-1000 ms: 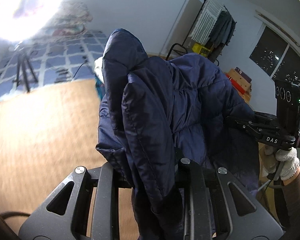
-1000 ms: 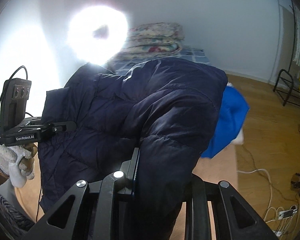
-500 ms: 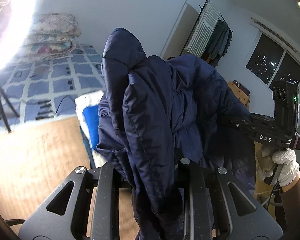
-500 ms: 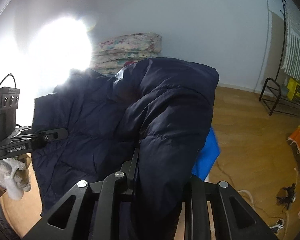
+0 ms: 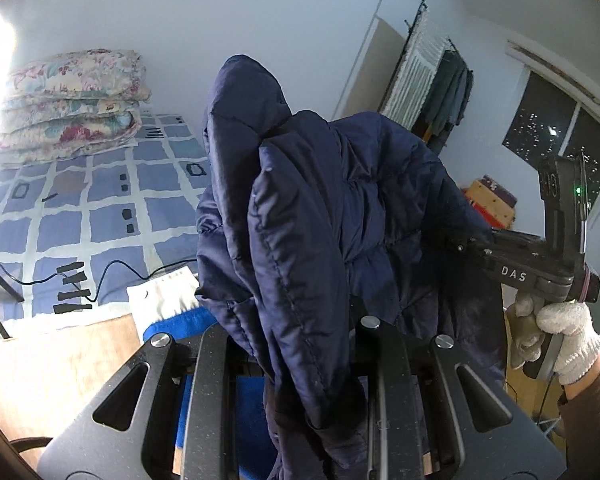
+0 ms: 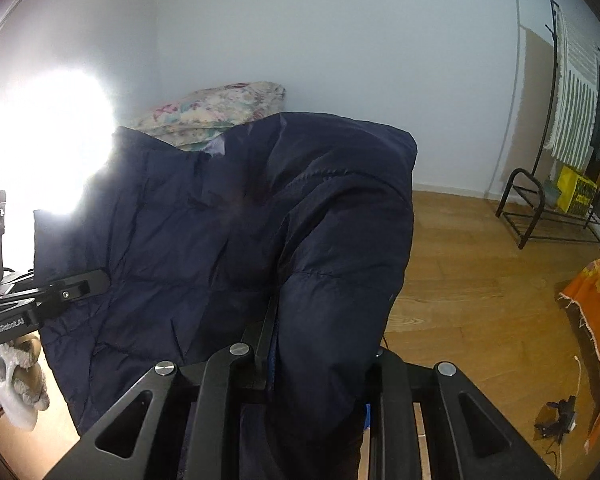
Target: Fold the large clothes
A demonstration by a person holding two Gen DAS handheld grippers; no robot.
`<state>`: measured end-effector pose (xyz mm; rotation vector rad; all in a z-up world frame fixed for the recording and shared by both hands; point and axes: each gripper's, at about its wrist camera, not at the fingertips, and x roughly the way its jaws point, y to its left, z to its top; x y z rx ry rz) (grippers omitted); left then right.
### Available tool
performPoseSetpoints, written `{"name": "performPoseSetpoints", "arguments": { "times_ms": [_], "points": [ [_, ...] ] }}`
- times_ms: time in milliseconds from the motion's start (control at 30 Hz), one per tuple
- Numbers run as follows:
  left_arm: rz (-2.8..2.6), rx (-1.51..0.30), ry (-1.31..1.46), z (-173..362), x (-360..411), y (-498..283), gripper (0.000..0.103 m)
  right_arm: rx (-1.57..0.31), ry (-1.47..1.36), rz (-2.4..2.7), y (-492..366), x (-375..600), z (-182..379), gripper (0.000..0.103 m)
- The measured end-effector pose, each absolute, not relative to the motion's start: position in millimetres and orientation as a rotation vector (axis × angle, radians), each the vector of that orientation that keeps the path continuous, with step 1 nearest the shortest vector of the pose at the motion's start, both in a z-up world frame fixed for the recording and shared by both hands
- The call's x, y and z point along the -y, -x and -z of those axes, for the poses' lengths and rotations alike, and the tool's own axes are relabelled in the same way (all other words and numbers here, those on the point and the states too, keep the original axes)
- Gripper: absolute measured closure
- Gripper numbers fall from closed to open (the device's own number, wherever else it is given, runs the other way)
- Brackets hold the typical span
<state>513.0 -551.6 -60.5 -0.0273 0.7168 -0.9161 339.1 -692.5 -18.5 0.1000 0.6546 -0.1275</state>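
The left gripper (image 5: 300, 320) pinches a thick fold of the dark blue puffy coat (image 5: 340, 208). The coat hangs up in the air between both grippers, above the wooden floor (image 6: 460, 280). The right gripper (image 6: 320, 344) pinches the coat's other side.

The right tool (image 6: 312, 364) pinches a navy puffer jacket (image 6: 228, 240); the left tool (image 6: 80, 286) grips its far edge; wooden floor (image 6: 480, 300) beyond.
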Motion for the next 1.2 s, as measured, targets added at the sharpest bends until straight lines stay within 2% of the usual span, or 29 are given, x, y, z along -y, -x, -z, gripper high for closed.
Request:
{"name": "performPoseSetpoints", "arguments": {
  "times_ms": [400, 500, 567, 633, 700, 767, 800, 833, 867, 1200],
  "points": [
    [0.838, -0.776, 0.005, 111, 563, -545, 0.083, -0.763, -0.088, 0.134, -394, 707, 73, 0.081],
    [0.824, -0.787, -0.008, 118, 563, -546, 0.082, -0.791, -0.072, 0.152, -397, 710, 80, 0.075],
    [0.810, -0.794, -0.022, 121, 564, -546, 0.077, -0.813, -0.065, 0.180, -399, 713, 85, 0.063],
    [0.795, -0.790, -0.040, 123, 566, -544, 0.073, -0.837, -0.055, 0.229, -400, 713, 92, 0.054],
    [0.782, -0.780, -0.059, 125, 565, -541, 0.071, -0.848, -0.025, 0.299, -401, 711, 97, 0.039],
    [0.781, -0.775, -0.073, 125, 565, -537, 0.063, -0.842, 0.034, 0.387, -401, 705, 97, 0.024],
    [0.774, -0.772, -0.077, 126, 563, -535, 0.060, -0.834, 0.054, 0.417, -400, 703, 96, 0.022],
    [0.760, -0.766, -0.077, 125, 560, -532, 0.052, -0.823, 0.056, 0.426, -399, 702, 94, 0.020],
    [0.760, -0.762, -0.070, 124, 557, -531, 0.050, -0.816, 0.050, 0.422, -397, 700, 91, 0.019],
    [0.746, -0.741, -0.025, 107, 519, -510, 0.050, -0.744, -0.012, 0.401, -361, 685, 75, 0.018]
  ]
}}
